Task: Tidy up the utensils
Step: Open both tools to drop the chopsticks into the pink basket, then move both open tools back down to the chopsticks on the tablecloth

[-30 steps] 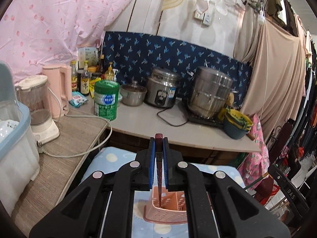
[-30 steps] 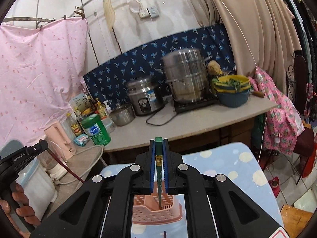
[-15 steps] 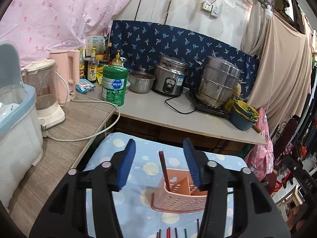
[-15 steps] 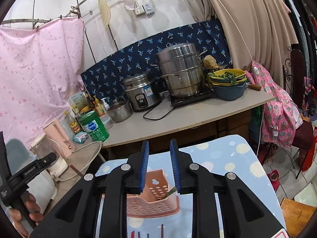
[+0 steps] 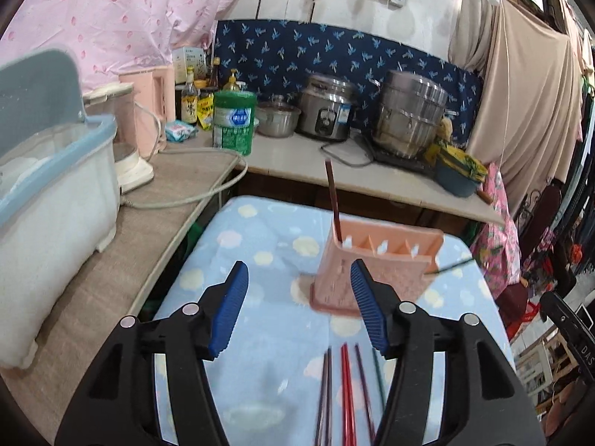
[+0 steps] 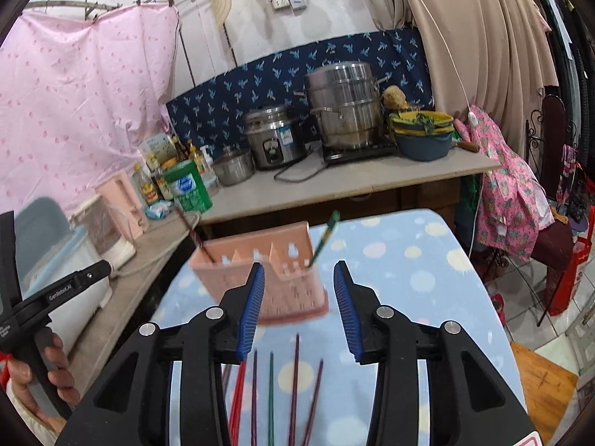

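Left gripper (image 5: 297, 304) hangs low over the blue spotted cloth (image 5: 260, 245), jaws spread wide with nothing between the ribbed blue pads (image 5: 228, 312). Just ahead and a touch to its right stands the pink holder (image 5: 375, 271), a perforated plastic caddy split into compartments, and it is clear of the fingers. A dark red chopstick (image 5: 332, 200) stands nearly upright in the holder's leftmost compartment. At the far right end a green chopstick (image 5: 450, 267) pokes out sideways. Below the gripper, loose chopsticks (image 5: 344, 390) lie in a row on the cloth, red and purple and dark ones, slim and straight, blurred by motion.

Over to the right wrist view: the left hand (image 6: 33, 379) shows at the edge, wrapped around a black handle, held out to the side of the table. The right gripper (image 6: 299, 297) also stands parted wide, empty, black arms angled down toward the cloth (image 6: 409, 260). The holder (image 6: 256, 271) sits directly in front, between the two blue pads in the picture but beyond them, not touching. The green chopstick (image 6: 322, 238) leans out of its right compartment, the dark red one (image 6: 193, 236) tilts from the left. More chopsticks (image 6: 271, 390) lie flat beneath the jaws, side by side, pointing at the holder.
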Demonstrator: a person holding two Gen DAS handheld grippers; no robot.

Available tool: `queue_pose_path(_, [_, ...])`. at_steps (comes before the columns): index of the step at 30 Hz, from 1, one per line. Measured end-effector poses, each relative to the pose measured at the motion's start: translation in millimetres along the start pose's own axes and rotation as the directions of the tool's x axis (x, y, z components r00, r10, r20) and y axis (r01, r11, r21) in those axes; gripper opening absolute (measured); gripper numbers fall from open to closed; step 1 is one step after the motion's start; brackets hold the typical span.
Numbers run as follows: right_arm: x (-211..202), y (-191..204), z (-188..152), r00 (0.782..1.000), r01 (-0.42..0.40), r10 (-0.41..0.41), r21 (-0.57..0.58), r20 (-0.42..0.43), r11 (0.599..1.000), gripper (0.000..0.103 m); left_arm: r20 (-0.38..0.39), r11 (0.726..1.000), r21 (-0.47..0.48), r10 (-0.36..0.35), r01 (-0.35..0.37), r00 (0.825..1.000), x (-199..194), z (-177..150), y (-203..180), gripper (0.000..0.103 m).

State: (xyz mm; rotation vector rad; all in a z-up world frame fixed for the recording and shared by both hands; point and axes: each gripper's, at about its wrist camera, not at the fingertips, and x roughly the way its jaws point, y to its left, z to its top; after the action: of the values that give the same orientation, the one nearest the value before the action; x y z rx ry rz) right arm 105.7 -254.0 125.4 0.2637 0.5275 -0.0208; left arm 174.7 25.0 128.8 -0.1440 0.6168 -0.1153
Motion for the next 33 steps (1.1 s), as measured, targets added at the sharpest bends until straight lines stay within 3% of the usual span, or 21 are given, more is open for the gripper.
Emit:
queue_pose_path(9, [-17.5,2.0,-83.7,0.990,0.034,-0.040,-0.051,-0.133,0.998,0.040,-0.137,1.000,0.025,0.018,-0.014,0.990,-6.0,-81.0,4.7,0.055])
queue_pose_path(18, [-19.1,5.8,-156.2,0.963,0.044,-0.067,-0.090,-0.261,0.995,0.040,-0.229,0.997,0.065,0.044,-0.029,0.972,-10.5,-141.2,1.6,0.055])
queue_pose_path(33, [-5.8,19.9,-202.7,0.939,0.047,-0.086,-0.122,-0.334,0.991,0.039,-0.310,0.996,0.086,0.054,-0.029,0.949,-13.7,-190.8,4.0,0.054])
